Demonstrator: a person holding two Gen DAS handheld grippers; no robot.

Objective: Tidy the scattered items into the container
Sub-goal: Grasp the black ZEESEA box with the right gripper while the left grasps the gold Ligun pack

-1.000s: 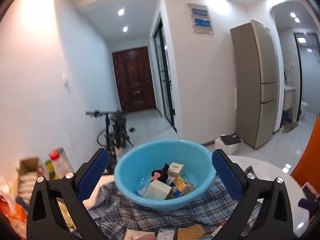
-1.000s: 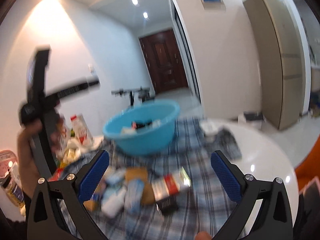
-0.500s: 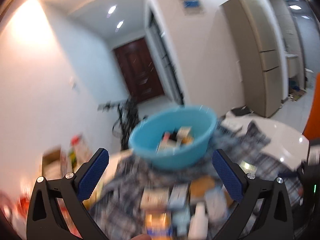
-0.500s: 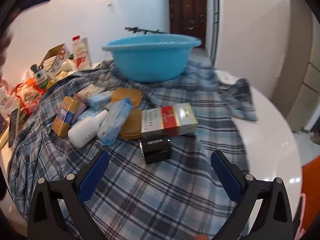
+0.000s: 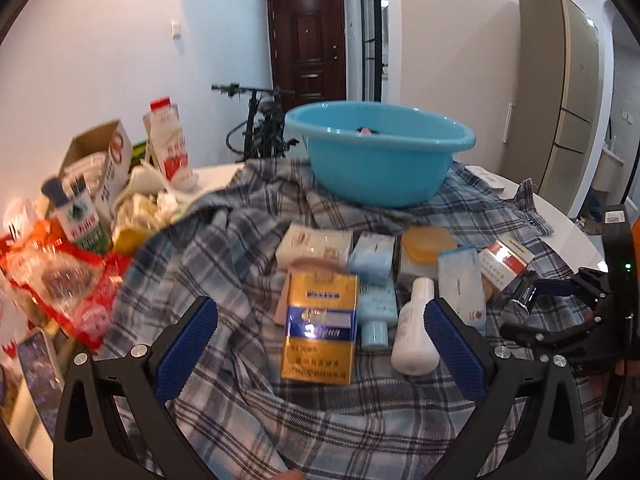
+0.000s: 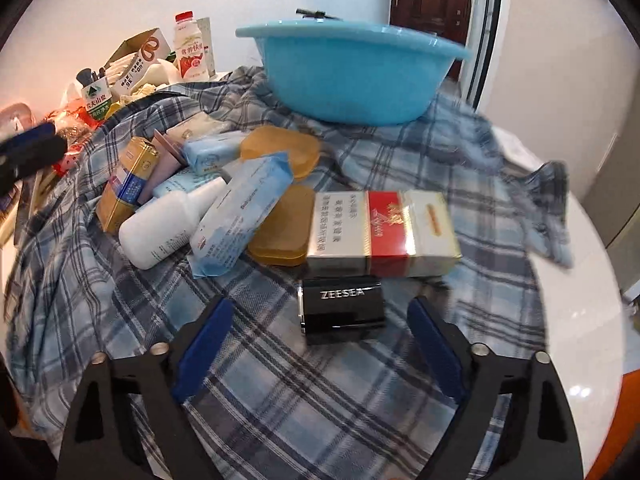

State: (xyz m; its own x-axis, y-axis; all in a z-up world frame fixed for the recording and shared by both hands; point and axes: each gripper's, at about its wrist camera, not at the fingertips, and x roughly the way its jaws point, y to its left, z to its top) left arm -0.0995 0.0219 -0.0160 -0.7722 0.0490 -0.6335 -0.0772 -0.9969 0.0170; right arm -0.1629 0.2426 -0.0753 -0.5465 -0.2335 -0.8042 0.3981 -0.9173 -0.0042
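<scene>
The right gripper point(image 6: 318, 344) was closing, pads not yet touching the black box point(image 6: 341, 309) lying just ahead between them. The left gripper point(image 5: 318, 344) stood wide apart around the yellow pack point(image 5: 320, 330), gripping nothing.

One basin point(image 6: 352, 76), two amber soap boxes point(image 6: 282, 226), two cigarette cartons point(image 6: 382, 230), one white bottle point(image 6: 168, 226), one black box point(image 6: 342, 308).

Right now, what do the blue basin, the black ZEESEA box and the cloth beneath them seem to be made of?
Blue basin: likely moulded plastic, smooth with a soft sheen and a rolled rim. Black ZEESEA box: probably glossy coated card or plastic; its face gives bright reflections and carries silver lettering. Plaid cloth: woven fabric, matte, creased and bunched in folds.
</scene>
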